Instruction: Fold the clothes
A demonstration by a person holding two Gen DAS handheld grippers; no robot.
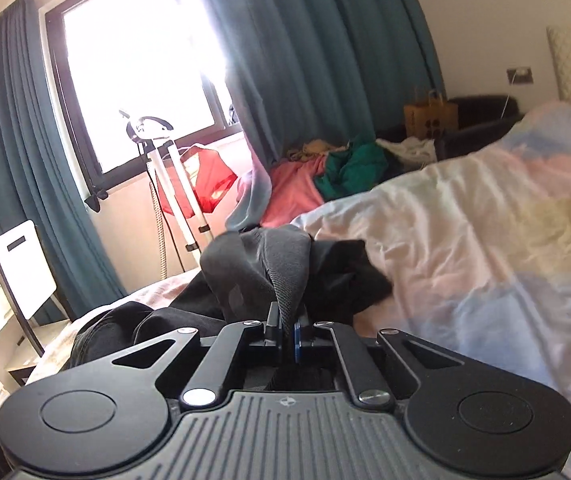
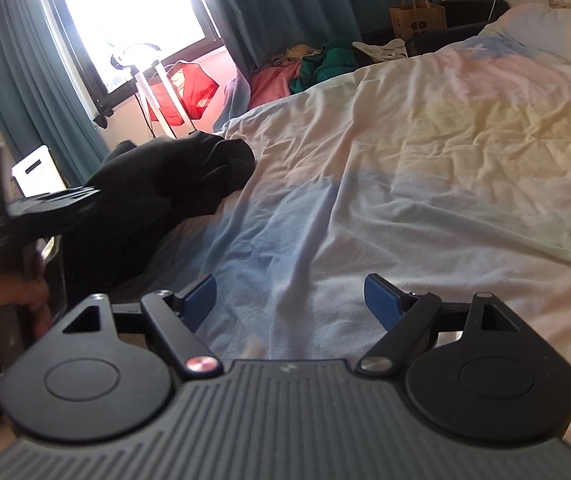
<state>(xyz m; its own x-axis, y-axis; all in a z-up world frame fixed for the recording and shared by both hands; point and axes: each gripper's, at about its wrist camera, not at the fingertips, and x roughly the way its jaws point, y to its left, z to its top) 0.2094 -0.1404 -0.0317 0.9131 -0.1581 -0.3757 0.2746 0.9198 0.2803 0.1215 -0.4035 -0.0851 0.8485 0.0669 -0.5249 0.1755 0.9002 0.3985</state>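
Your left gripper (image 1: 290,326) is clamped tight on a fold of the black garment (image 1: 261,276), jaws pinched together with the dark ribbed cloth squeezed between the pads and bunching up right in front of the camera. The rest of that garment trails off to the left and lies on the bed (image 1: 465,232) near its left edge, partly lifted where you've got it. From the right wrist view the same garment (image 2: 173,184) shows as a dark heap at the left side of the bed (image 2: 405,160), and you can see your left hand (image 2: 1,300) wrapped round the handle of the left gripper at the far left edge, though that bit is blurry. Your right gripper (image 2: 291,304) has its jaws spread wide with nothing in them, just the pale pastel sheet showing between the blue pads (image 2: 381,296), and it sits just above the bedding, well apart from the garment. Past the bed there's a pile of clothes (image 1: 325,176), pink and green, below the teal curtain (image 1: 317,60), plus a paper bag (image 2: 417,16) near the wall.
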